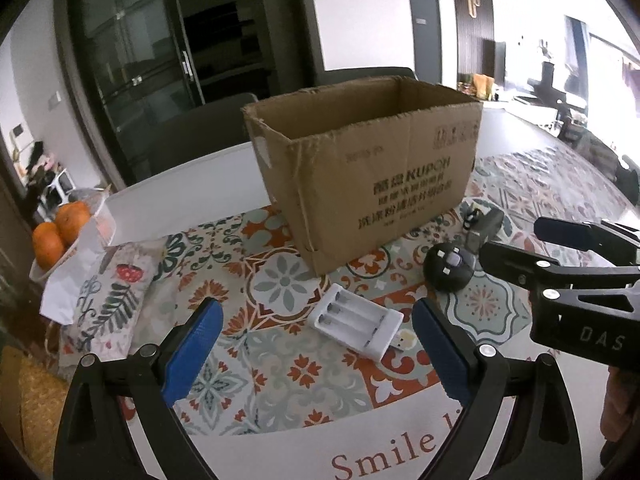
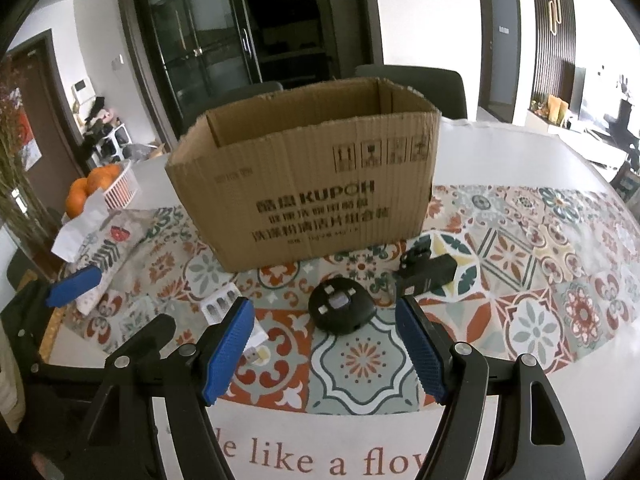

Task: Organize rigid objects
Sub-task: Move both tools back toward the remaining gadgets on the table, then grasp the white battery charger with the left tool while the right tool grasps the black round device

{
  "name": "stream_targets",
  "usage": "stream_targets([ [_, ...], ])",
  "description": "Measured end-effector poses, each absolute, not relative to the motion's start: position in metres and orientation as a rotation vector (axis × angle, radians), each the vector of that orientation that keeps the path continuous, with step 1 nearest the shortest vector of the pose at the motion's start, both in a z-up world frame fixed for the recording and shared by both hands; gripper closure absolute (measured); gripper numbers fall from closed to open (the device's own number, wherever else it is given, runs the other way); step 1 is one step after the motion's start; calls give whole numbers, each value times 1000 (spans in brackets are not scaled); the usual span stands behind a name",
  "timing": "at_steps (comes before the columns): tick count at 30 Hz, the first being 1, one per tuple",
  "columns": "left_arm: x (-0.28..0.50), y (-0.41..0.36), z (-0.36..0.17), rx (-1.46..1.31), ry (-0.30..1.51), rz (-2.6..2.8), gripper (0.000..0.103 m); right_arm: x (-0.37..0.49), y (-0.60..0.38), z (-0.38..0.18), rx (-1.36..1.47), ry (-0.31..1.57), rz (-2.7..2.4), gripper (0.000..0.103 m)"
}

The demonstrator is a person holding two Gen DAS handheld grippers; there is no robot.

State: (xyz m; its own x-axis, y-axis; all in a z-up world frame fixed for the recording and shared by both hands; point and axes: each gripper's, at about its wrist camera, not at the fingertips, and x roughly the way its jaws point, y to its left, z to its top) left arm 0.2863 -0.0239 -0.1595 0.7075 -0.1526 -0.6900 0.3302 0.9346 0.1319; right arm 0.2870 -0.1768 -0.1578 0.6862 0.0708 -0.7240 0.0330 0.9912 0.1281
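Blue-padded left tongs (image 1: 316,344): gaping wide, gripping nothing, framing white charger (image 1: 357,323).
Right tongs (image 2: 324,344): spreading wide, empty, framing black disc (image 2: 342,306).
Right view only: black adapter (image 2: 430,274) showing clearly.

Charger (image 2: 224,304) half-hidden behind finger; box (image 2: 304,184) interior unseen.

Two hand-held claws hover low over the near edge of the counter, both pointing toward its far side. The left claw (image 1: 316,344) has its blue-padded fingers (image 1: 192,354) spread wide, gripping nothing. The right claw (image 2: 326,350) likewise holds its ribbed blue fingers (image 2: 230,350) well apart and empty. Seen from the left wrist, the right claw's black frame reaches in from the right edge, just beside the left one; from the right wrist, the left claw's blue fingertip shows at the left edge.
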Motion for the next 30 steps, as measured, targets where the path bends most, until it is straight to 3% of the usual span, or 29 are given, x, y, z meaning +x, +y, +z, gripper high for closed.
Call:
stream_targets([
  [30,328,-35,-236,236,837,-426,5,323,-178,-222,129,893,32,21],
])
